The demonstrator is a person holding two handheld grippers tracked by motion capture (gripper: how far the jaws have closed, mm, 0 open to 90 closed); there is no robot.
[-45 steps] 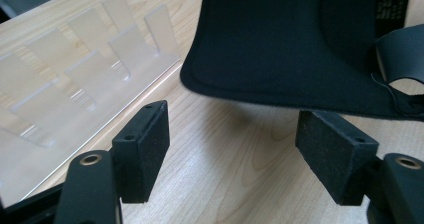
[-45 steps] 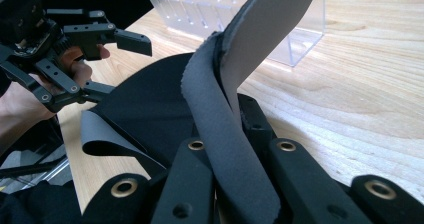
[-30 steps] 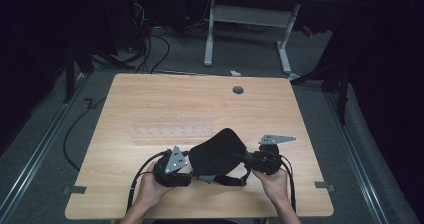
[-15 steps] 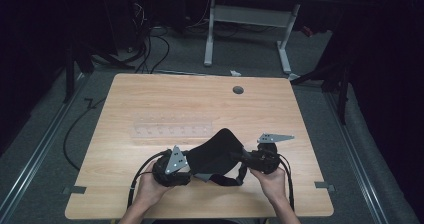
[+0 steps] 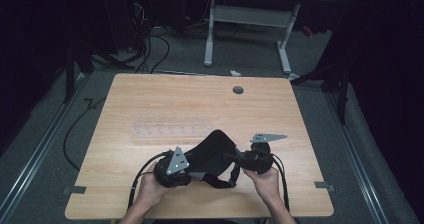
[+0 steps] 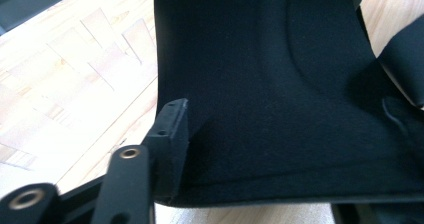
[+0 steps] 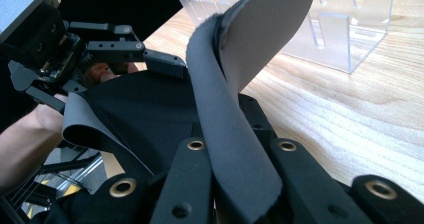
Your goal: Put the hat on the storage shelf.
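Note:
A black neoprene piece with straps (image 5: 215,151) is held up off the wooden table (image 5: 200,99) near its front edge, between both hands. My left gripper (image 5: 189,170) is shut on its left edge; in the left gripper view one finger (image 6: 170,134) presses the dark fabric (image 6: 280,84), and the other jaw is hidden under it. My right gripper (image 5: 236,159) is shut on the right edge. In the right gripper view its jaws pinch a folded grey-backed flap (image 7: 230,134) that curls upward.
A clear acrylic slotted rack (image 5: 170,129) lies flat on the table just beyond the fabric, close in the right gripper view (image 7: 345,29). A round cable hole (image 5: 238,90) sits near the far edge. Cables trail from both grippers toward the person.
The right gripper has drifted slightly left, toward the left one. Both keep their hold on the fabric, which has barely shifted.

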